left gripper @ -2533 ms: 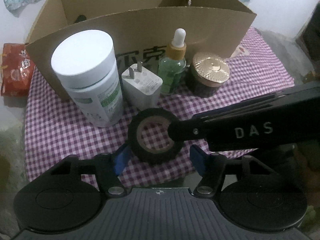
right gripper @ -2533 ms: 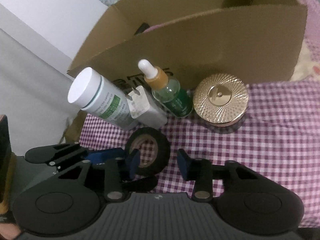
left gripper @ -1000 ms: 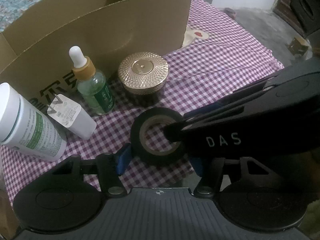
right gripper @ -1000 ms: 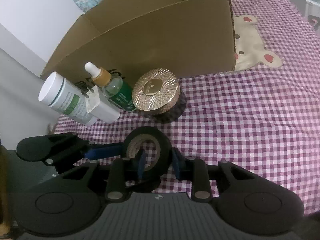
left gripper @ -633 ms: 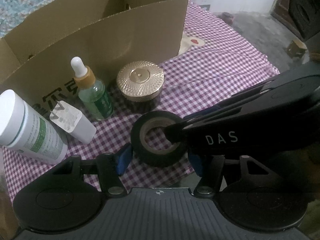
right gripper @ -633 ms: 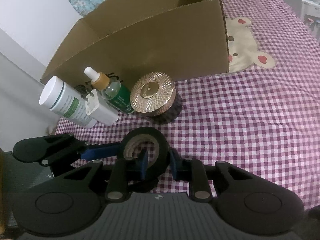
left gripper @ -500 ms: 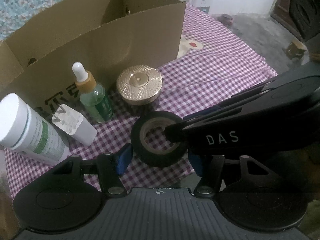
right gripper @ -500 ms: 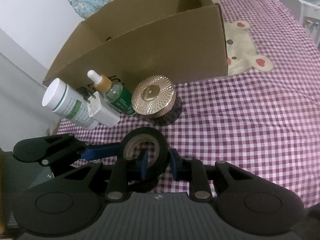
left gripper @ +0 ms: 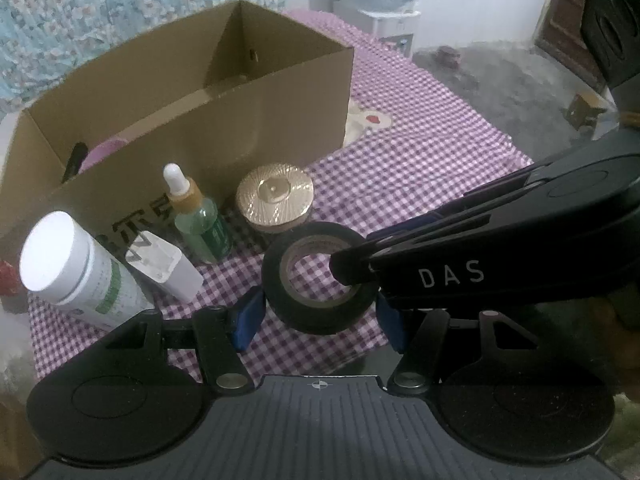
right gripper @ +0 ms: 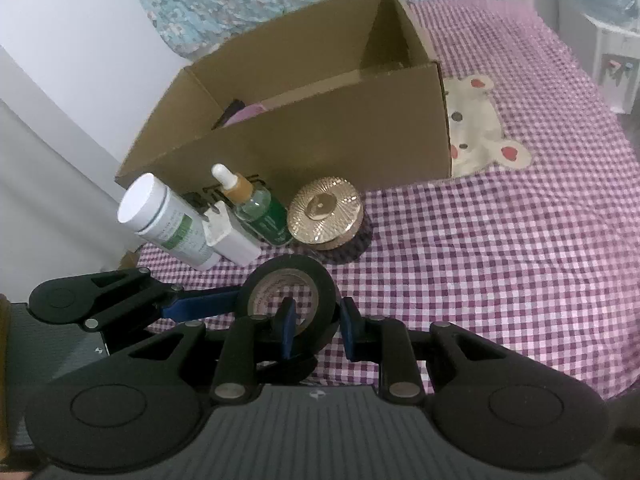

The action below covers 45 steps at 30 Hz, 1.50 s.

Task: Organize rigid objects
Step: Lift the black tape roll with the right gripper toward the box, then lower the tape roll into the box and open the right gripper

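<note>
Between both pairs of blue-padded jaws hangs a black tape roll (left gripper: 318, 282), lifted clear of the purple checked cloth (left gripper: 420, 168) at the near edge of the scene. The right gripper (right gripper: 316, 330) is clenched on the roll's wall, one pad inside the cardboard core and the other on the black outer face, so the roll stands nearly upright in the right wrist view (right gripper: 290, 300). The left gripper (left gripper: 320, 320) brackets the same roll across its width; its left pad sits just beside the rim, the right pad is hidden behind the right gripper's arm marked DAS, and whether either pad presses the tape cannot be told. Beyond the roll, a row of things stands on the cloth against the near wall of an open cardboard box (left gripper: 256, 120): a white pill bottle (left gripper: 76, 268) with a green label at the far left, a white plug adapter (left gripper: 164, 268) touching it, a green dropper bottle (left gripper: 200, 224) with a white bulb, and a jar with a ribbed gold lid (left gripper: 276, 202) at the right end. Inside the box, at its left end, something pink and something dark show over the rim. Right of the box a cartoon bear patch (right gripper: 480, 132) is printed on the cloth.
</note>
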Motion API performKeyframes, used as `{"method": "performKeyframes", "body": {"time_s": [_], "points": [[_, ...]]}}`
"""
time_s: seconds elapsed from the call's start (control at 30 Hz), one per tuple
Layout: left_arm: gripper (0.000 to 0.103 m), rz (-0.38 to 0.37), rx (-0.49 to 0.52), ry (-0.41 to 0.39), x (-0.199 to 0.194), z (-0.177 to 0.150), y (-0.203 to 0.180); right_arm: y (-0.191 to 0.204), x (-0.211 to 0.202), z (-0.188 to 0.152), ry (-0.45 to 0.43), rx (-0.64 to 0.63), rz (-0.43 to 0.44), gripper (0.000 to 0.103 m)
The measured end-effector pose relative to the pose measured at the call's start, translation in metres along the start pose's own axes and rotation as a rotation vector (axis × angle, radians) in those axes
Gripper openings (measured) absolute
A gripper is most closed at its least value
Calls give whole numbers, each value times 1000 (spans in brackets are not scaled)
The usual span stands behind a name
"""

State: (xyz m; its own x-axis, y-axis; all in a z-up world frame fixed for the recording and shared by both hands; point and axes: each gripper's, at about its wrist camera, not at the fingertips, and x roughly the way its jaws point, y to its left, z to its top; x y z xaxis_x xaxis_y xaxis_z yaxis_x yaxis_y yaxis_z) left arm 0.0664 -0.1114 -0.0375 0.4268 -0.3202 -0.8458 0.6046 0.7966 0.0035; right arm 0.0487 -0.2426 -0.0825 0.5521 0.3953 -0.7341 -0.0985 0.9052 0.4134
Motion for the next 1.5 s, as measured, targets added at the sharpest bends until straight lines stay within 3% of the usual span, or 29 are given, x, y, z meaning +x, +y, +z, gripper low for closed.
{"method": "performKeyframes", "body": {"time_s": [0.93, 1.5], "points": [[61, 88, -18, -148, -72, -4, -10, 49, -55, -4, -140, -70, 45, 26], [61, 165, -38, -248, -106, 14, 7, 78, -74, 21, -229, -162, 77, 26]]}}
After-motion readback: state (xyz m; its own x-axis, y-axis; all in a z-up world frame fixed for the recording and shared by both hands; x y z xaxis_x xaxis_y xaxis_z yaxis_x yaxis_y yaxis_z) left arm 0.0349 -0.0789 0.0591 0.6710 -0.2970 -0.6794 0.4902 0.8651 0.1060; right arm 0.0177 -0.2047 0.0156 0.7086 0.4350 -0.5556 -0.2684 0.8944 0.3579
